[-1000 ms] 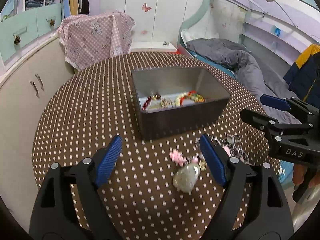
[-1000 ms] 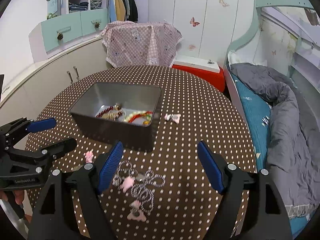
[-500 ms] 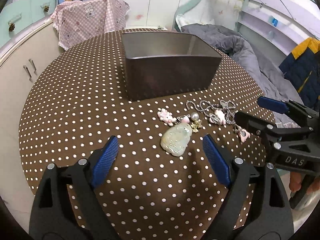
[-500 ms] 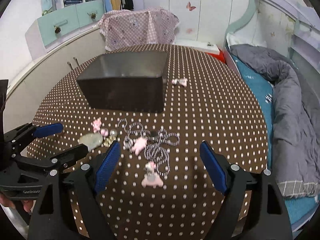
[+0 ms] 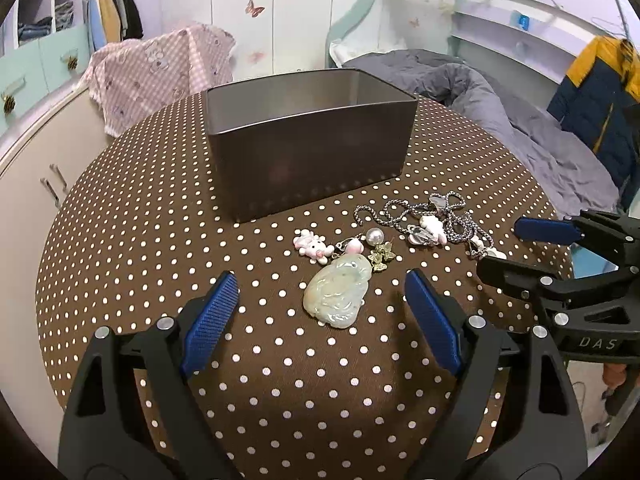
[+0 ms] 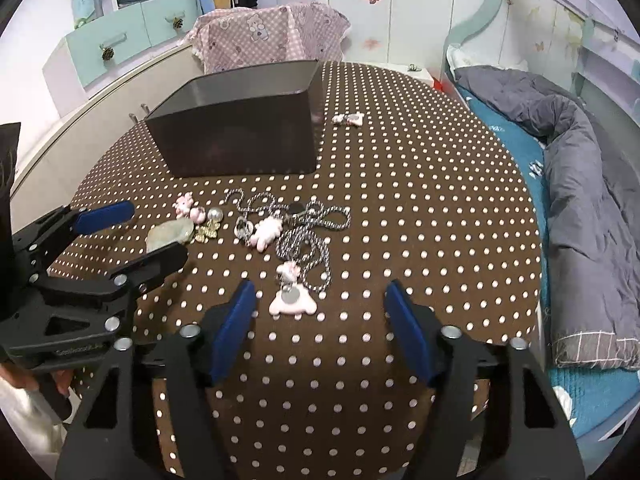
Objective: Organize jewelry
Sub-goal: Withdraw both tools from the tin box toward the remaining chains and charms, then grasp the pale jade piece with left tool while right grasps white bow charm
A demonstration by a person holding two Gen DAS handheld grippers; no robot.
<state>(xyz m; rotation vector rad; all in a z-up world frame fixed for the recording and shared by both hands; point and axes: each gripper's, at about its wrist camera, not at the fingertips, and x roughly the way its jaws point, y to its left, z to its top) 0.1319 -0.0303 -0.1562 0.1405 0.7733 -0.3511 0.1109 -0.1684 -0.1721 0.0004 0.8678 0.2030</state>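
Gaping jaws on both grippers, carved jade pendant point(image 5: 336, 294), twisted chain point(image 6: 304, 240), metal box point(image 5: 308, 140)

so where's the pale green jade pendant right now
The pale green carved jade pendant lies flat on the brown polka-dot tablecloth, centred ahead of the left gripper, just nearer than the pearl bead and dark metal box.

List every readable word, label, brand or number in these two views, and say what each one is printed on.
"DAS": on the black body of the right tongs, seen from the left wrist view.
Embossed word on the body of the left tongs, right wrist view: too blurred to read.
No other text visible.
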